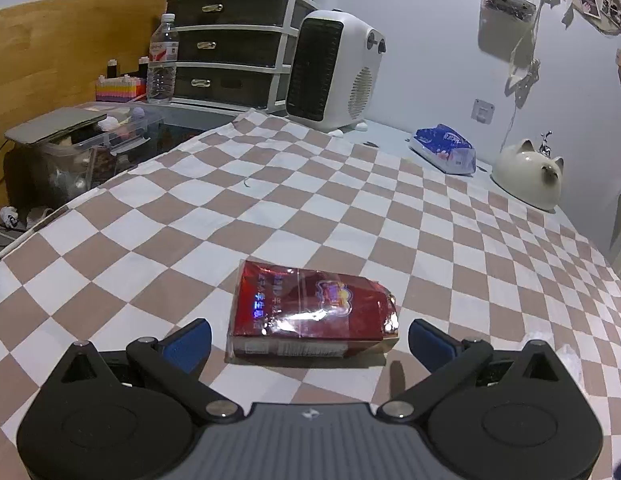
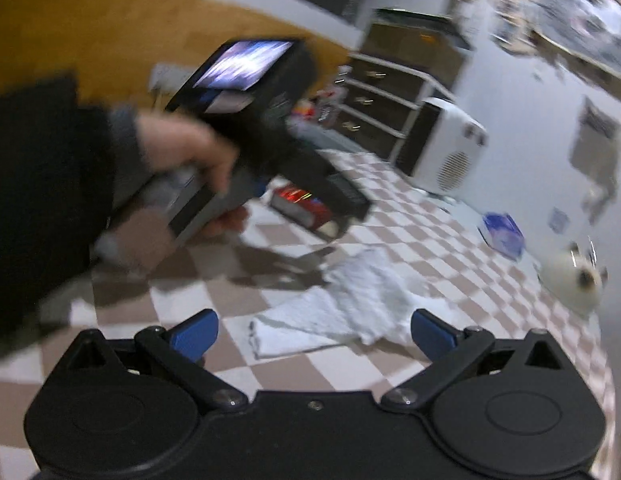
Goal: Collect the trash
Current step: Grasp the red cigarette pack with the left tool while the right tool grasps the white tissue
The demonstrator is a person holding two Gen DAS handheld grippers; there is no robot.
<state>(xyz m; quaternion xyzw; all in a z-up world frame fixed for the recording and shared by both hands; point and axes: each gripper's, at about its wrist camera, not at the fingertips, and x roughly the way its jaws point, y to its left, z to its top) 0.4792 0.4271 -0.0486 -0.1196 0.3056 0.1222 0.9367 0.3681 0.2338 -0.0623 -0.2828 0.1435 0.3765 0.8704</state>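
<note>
Approach is the step in hand: left of the white tissue (image 2: 338,304), the red packet (image 1: 310,312) is framed by the wide-spread left gripper (image 1: 309,340). Closure is called for next. The right gripper (image 2: 313,334), equally wide, probably hovers over the blurred tissue.

Both the left claw (image 1: 309,340) and right claw (image 2: 314,332) gape wide, gripping nothing.
</note>
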